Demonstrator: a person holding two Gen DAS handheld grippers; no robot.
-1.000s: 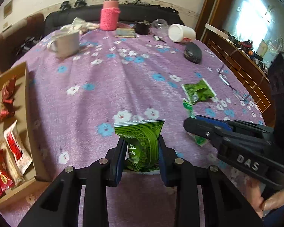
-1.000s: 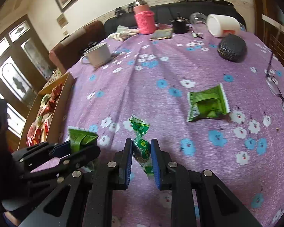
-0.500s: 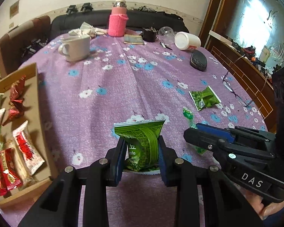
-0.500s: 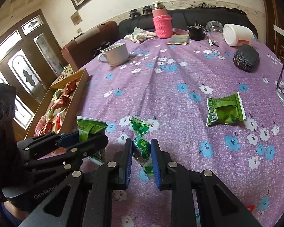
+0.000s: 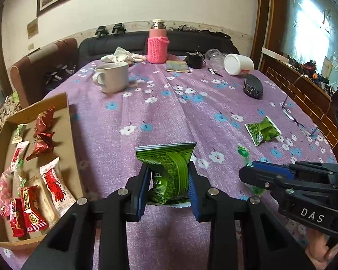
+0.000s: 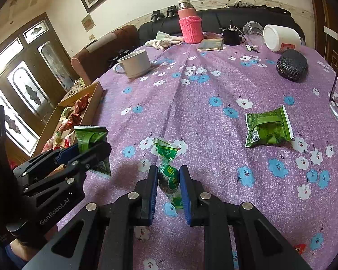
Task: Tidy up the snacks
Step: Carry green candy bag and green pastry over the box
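Both claws are loaded up. The left claw point(image 5: 169, 180) is clamped on a green snack packet point(image 5: 169, 168), pads pressing its sides, top edge of the packet sticking up past the fingertips. The right claw point(image 6: 168, 180) is squeezed tight on a small green twist-wrapped candy point(image 6: 169, 173), with one twisted end poking out above the pads. Both are held above the desk point(image 6: 202, 103) with its purple flowered cloth, near its front edge.

One more green packet point(image 6: 267, 129) lies flat on the cloth over to the right, well apart from both claws. The cardboard tray point(image 5: 65, 112) sits at the left edge of the desk with a bunch of red and white wrapped snacks point(image 5: 54, 184) lying in it, plus what might be a small green-and-white one near the far end, hard to tell at that angle.

Farther back: a white mug point(image 5: 112, 77), a bottle in a pink knitted sleeve point(image 5: 157, 45), a white jar on its side point(image 5: 237, 64), and glasses point(image 5: 297, 117) at the right edge.
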